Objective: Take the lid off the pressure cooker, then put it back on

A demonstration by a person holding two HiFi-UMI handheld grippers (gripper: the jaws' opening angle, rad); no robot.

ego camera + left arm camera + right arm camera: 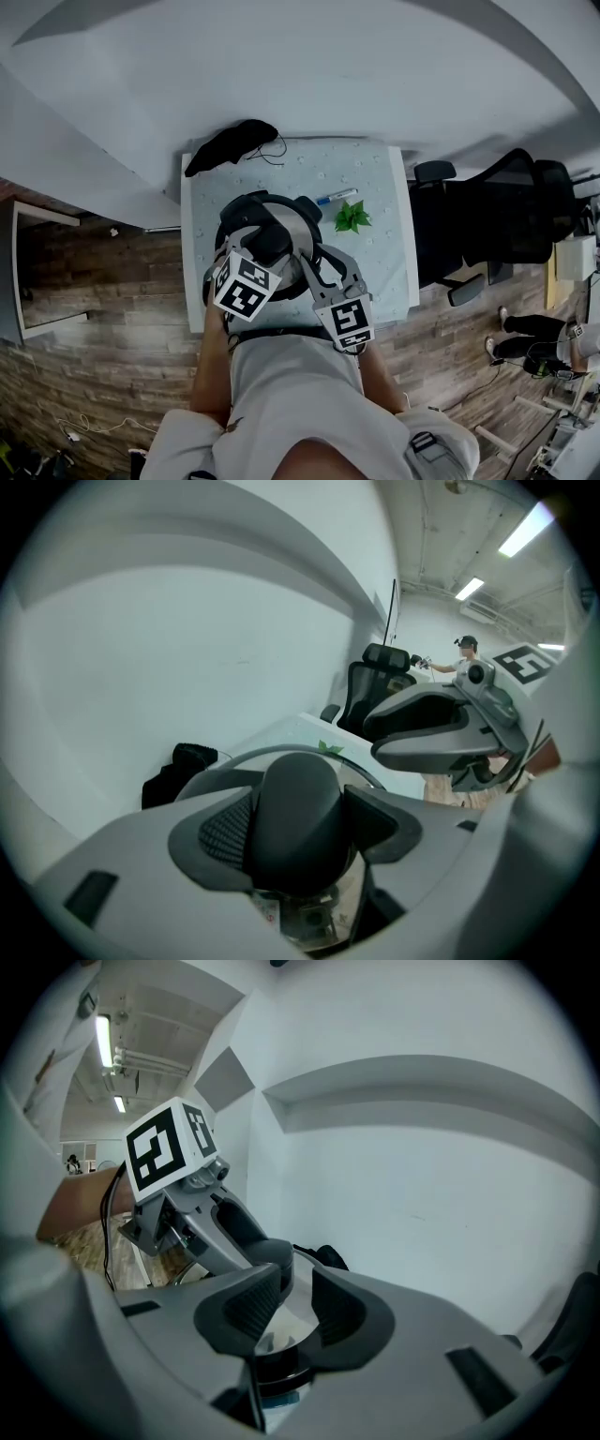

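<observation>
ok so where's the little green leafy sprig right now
In the head view the small green leafy sprig lies on the pale table, just right of the steel pressure cooker and on the person's side of the blue pen.

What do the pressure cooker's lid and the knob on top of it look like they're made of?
Lid: bare metal, probably stainless steel. It is silver-grey with a soft sheen that catches the light.
Knob: matte black, smooth and rounded, with no glare. It is likely moulded plastic, though the look alone can't rule out a rubbery coating.
</observation>
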